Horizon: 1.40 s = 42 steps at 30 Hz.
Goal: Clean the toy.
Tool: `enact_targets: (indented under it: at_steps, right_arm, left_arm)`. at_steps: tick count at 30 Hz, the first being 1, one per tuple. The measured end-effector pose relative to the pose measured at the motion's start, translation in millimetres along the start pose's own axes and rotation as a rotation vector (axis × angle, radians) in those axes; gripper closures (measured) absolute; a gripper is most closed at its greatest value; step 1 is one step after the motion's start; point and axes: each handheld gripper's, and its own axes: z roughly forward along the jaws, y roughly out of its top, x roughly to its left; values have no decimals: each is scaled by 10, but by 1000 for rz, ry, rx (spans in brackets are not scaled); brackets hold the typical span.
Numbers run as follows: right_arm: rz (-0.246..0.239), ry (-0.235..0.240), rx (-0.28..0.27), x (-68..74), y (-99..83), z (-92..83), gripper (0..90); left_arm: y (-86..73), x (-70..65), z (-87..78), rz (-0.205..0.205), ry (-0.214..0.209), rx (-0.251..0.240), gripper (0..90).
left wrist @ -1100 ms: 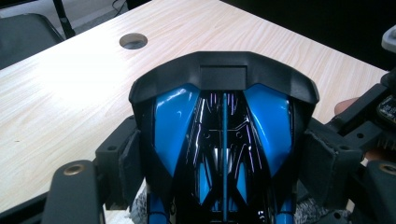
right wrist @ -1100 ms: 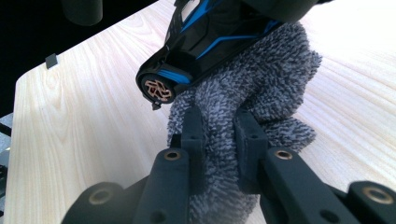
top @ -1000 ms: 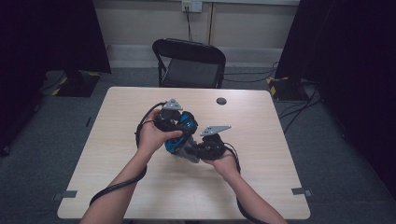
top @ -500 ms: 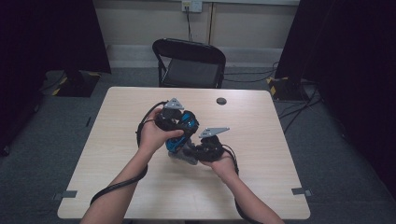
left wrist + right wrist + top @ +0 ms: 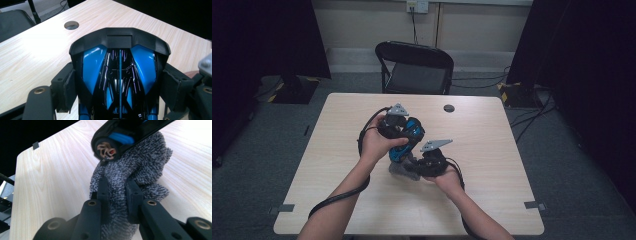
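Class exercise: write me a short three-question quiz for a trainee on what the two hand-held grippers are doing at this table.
1. True or false: the left hand-held gripper grips a blue and black toy car by its sides.
2. What does the right hand-held gripper pinch? A) grey fuzzy cloth B) sponge C) paper towel
3. Where is the cloth relative to the car?

Key
1. True.
2. A.
3. Against the car's underside, between the car and the table.
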Motion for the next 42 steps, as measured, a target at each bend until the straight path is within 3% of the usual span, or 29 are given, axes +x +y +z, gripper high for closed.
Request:
enact_targets:
  at_steps: [25, 37, 42]
  right_arm:
    - [-92, 38, 82, 201, -61, 7, 769]
    - [-53, -25, 63, -26, -37, -248, 769]
    - [-20, -65, 28, -171, 2, -431, 769]
  left_arm:
    - [45, 136, -127, -13, 40, -21, 255]
    - [-112, 275, -238, -33, 69, -1, 255]
    - [-236, 296, -261, -41, 71, 14, 255]
